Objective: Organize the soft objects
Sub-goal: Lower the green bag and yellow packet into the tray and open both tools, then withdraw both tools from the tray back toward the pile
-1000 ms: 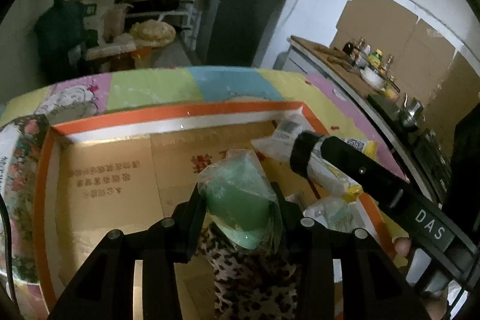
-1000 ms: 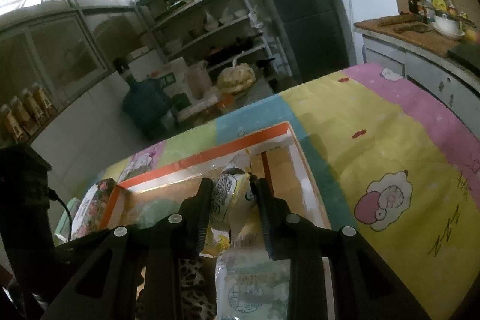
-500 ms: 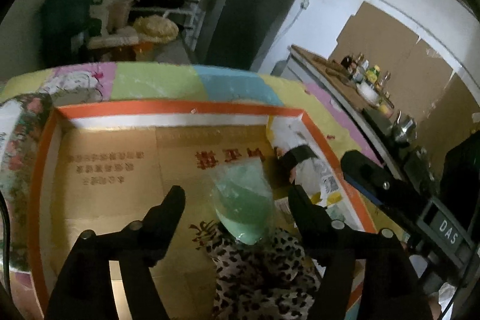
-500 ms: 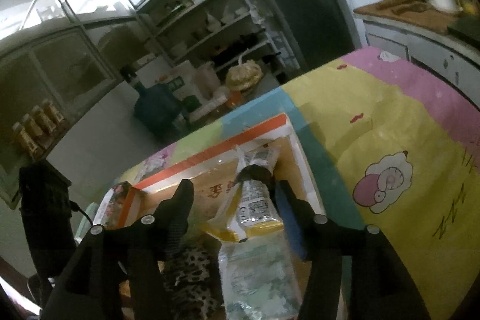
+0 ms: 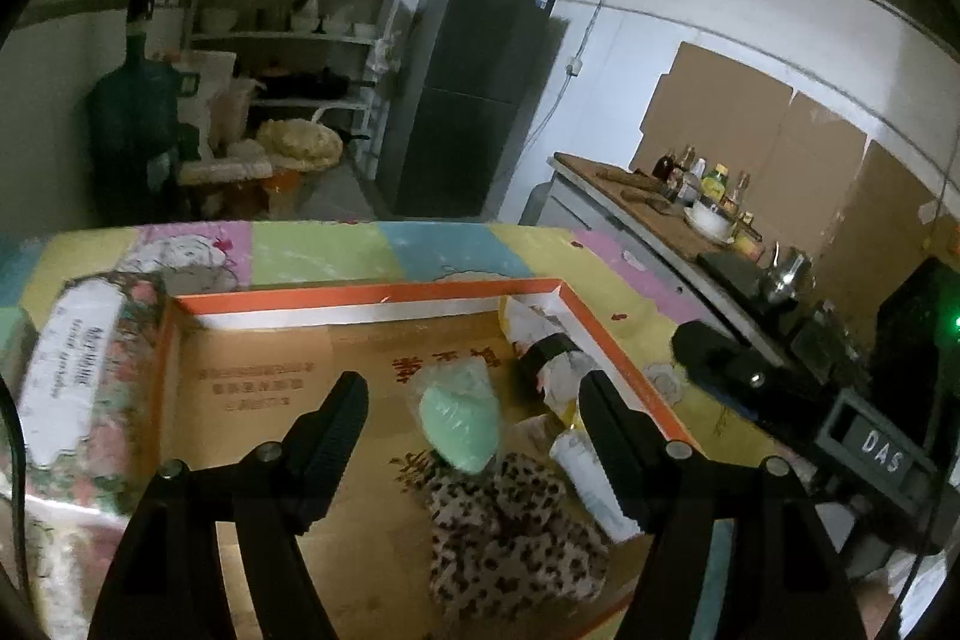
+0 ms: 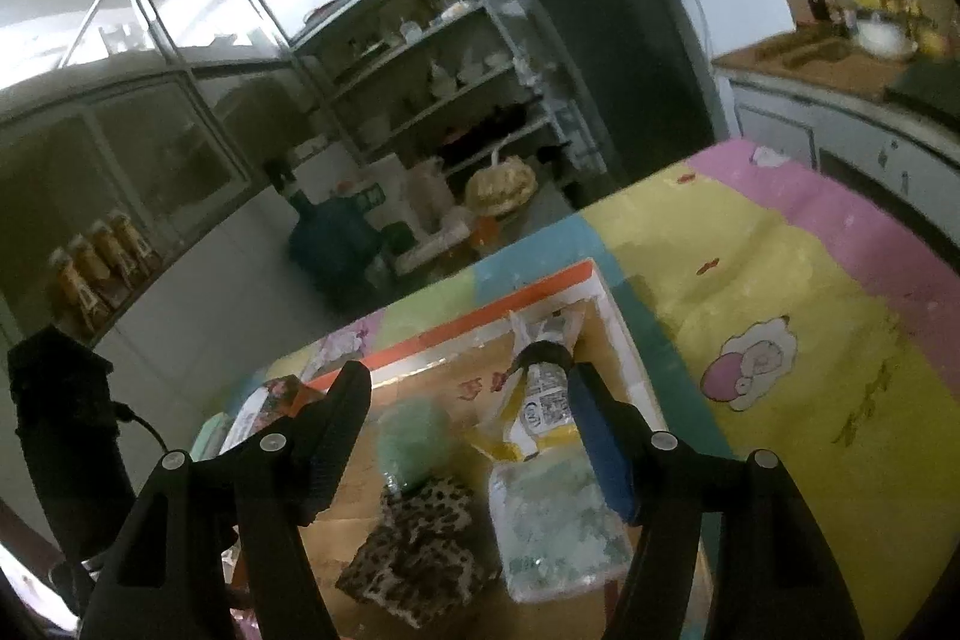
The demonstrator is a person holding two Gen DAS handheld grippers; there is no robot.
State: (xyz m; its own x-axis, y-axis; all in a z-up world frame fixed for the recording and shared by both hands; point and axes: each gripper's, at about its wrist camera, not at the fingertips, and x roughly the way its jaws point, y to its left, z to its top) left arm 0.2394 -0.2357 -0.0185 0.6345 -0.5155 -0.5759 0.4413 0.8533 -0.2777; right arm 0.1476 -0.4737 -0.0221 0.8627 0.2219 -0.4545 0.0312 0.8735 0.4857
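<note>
An orange-rimmed cardboard box (image 5: 372, 293) lies on the table. Inside lie a bagged green soft object (image 5: 461, 419), a leopard-print cloth (image 5: 516, 526), a yellow-and-white packet with a black band (image 5: 549, 358) and a clear white bag (image 5: 591, 478). My left gripper (image 5: 474, 418) is open and empty, raised above the green object. My right gripper (image 6: 468, 418) is open and empty above the box (image 6: 516, 292); the green object (image 6: 414, 436), the leopard cloth (image 6: 420, 556), the packet (image 6: 540, 400) and the clear bag (image 6: 552, 526) lie below it.
A floral tissue pack (image 5: 84, 370) lies left of the box. The table has a patchwork cloth (image 6: 780, 292). The right gripper's body (image 5: 810, 418) is at the box's right. A counter with bottles (image 5: 690, 196), a fridge (image 5: 480, 88) and shelves (image 5: 300, 40) stand beyond.
Both grippers let go of their objects, opened wide and rose back from the box. The green object and the packet now lie in the box.
</note>
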